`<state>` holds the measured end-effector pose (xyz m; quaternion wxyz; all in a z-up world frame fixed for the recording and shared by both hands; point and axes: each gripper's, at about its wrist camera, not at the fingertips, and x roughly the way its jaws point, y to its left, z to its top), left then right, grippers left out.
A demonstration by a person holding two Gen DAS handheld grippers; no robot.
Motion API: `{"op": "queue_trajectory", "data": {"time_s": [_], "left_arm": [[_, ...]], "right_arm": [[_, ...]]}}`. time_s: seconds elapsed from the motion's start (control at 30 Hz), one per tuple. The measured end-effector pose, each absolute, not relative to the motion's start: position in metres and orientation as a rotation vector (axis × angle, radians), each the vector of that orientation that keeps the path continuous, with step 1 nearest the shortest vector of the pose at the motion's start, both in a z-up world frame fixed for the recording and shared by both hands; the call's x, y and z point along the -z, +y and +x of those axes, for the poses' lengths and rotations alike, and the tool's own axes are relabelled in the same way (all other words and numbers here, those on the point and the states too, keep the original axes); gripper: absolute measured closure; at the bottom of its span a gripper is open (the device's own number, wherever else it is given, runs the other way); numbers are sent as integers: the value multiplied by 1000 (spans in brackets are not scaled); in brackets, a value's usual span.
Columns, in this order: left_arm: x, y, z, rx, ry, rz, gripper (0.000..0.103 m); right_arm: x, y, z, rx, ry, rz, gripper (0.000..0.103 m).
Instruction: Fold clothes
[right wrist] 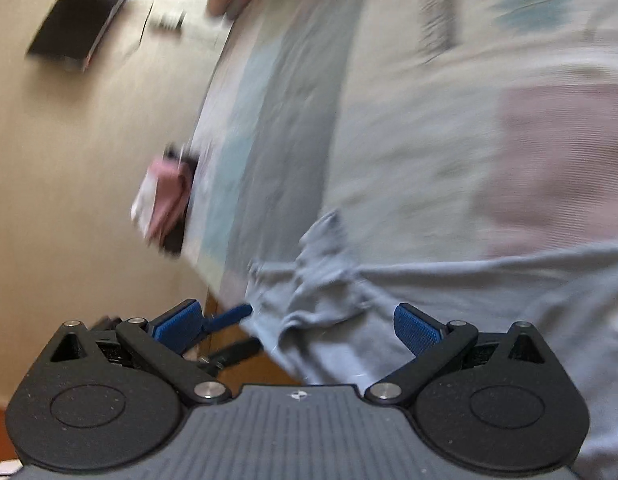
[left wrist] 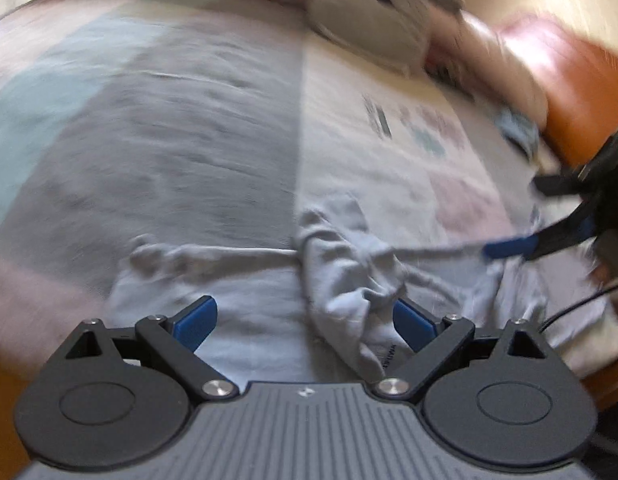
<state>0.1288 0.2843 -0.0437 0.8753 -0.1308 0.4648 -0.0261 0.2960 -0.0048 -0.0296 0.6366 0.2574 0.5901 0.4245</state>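
While both views are smeared by blur, the left gripper clearly has its blue pads spread wide, with a bunched fold of the pale grey garment lying between them but not pinched. That garment lies crumpled along the near edge of the bed, on a patchwork bedspread of grey, teal and pink panels. The right gripper is likewise wide open (nothing is clamped), hovering over the garment's rumpled end at the bed's edge. A grey stuffed toy sits toward the bed's far edge. Beyond the bed, a dark flat object lies on the floor.
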Motion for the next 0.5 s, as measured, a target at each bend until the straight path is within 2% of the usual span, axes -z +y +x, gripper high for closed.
{"op": "queue_trajectory", "data": {"time_s": [0.3, 0.5], "left_arm": [[61, 232, 160, 28, 1049, 156, 9], [54, 249, 145, -173, 1047, 91, 9]], "right_arm": [[18, -86, 275, -756, 1173, 703, 0], [27, -106, 263, -719, 1139, 691, 0]]}}
